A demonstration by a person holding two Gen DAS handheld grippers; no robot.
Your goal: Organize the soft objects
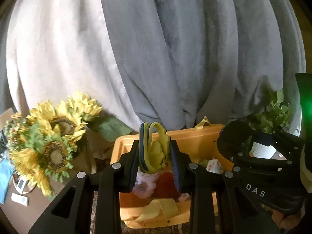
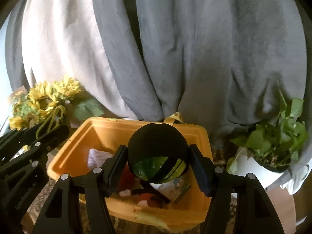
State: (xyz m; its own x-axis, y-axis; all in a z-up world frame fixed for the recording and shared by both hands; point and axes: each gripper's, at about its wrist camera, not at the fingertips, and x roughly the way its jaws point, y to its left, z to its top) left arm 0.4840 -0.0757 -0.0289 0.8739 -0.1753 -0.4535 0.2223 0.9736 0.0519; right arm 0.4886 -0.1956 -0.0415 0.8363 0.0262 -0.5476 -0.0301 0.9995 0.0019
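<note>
Orange plastic fills the lower middle of both wrist views: an open bin that already holds soft things, among them a white knitted piece, something red and a folded yellow cloth.

Left gripper has its fingers clenched on a squashed yellow rubbery toy with blue bands, held above the bin's near left part. Right gripper has its fingers grasping a round green ball wrapped in black fabric, also held over the bin, nearer its right side. Grey curtains hang behind, sunflowers stand off the bin's left edge and a potted plant off its right.

To do the drop well, each item probably wants to be well inside the rim before release (the ball looks likely to roll or bounce off the edge). Lowering toward the pile, then releasing one hand at a time, seems safest, with the two grippers kept apart so they do not collide.
</note>
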